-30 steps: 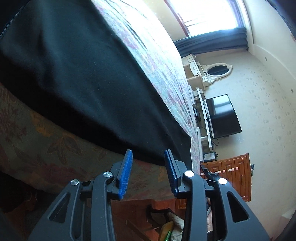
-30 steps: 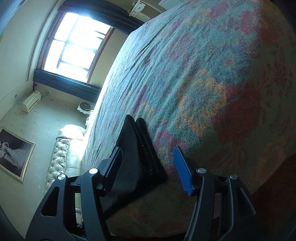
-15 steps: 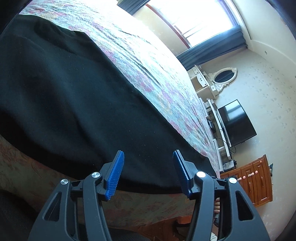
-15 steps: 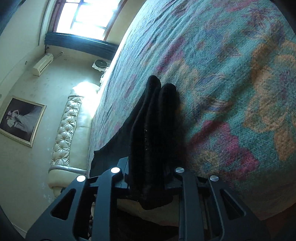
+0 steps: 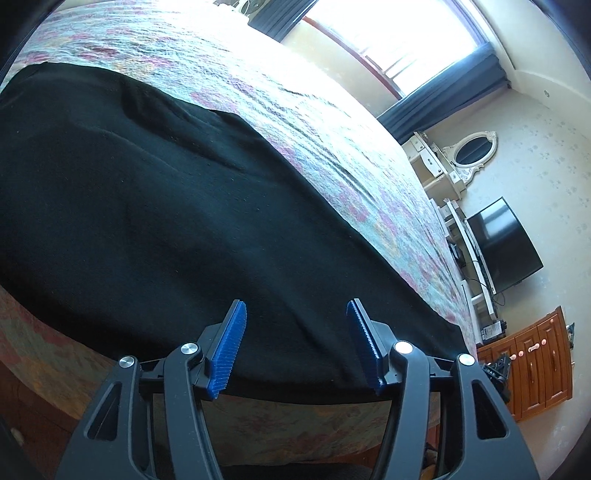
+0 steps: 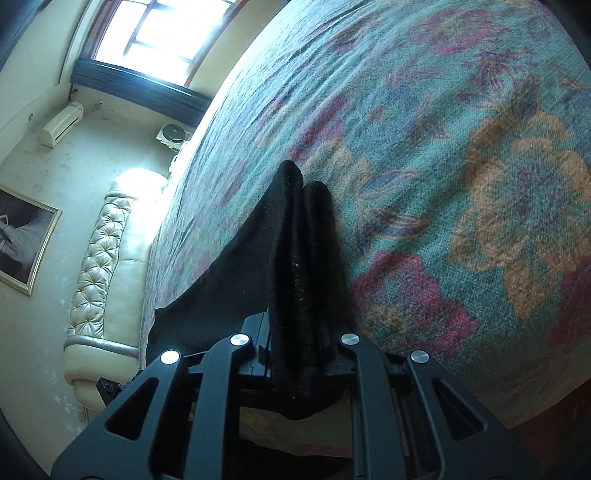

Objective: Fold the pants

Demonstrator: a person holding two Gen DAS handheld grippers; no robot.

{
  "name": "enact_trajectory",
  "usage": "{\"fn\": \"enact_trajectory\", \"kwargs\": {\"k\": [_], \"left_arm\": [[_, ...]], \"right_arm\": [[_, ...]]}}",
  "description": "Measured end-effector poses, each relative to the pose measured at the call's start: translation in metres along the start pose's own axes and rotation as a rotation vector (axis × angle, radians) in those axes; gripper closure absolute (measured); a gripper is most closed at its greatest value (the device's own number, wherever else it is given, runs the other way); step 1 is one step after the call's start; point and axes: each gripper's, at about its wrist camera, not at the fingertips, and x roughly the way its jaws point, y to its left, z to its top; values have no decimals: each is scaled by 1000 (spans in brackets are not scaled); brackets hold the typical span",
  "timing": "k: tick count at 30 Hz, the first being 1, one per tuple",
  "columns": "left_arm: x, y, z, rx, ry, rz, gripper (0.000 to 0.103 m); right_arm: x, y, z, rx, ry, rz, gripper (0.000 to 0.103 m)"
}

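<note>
Black pants [image 5: 177,221] lie spread flat on the floral bedspread [image 5: 332,147], close to the bed's near edge. My left gripper [image 5: 295,347] is open, its blue pads on either side of the pants' near edge, nothing held. In the right wrist view, my right gripper [image 6: 301,332] is shut on a bunched end of the pants [image 6: 299,258], which stands up in folds between the jaws above the bedspread [image 6: 461,166]. The pads are hidden by the cloth.
A TV [image 5: 506,247], a wooden cabinet [image 5: 532,358] and a white dresser with an oval mirror [image 5: 469,151] stand past the bed. A tufted headboard [image 6: 99,280], a window [image 6: 166,33] and an air conditioner [image 6: 61,123] show in the right wrist view.
My right gripper closed on the end of the pants and has lifted it into folds. My left gripper opened wider and moved in over the pants' near edge.
</note>
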Motion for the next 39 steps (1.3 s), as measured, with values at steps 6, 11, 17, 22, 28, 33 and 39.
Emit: {"fn": "enact_trajectory", "kwargs": {"k": [6,11,17,22,28,33,39], "left_arm": [[-8,28,15,18,18,27,40],[-13,31,14,74,38,10,39],[-11,34,15,30,80,-10,38],[-17,45,20,-26,85,-27,38],[-26,54,27,-81,71,-12,38],[-31,56,32,-89,50,15,38],[-39,66,38,-131,26,25,38]], "right_arm": [[-16,38,-1,-11,-61,14,88],[-36,103,-1,-98,-106,38,88],[-37,203,-12,-231,-131,74,88],[-13,284,-34,-341,-118,75,88],[41,347,-69,-415,-62,77,87],[98,374,-103,-454,-3,37,87],[166,386,-141,-511,57,-67,87]]}}
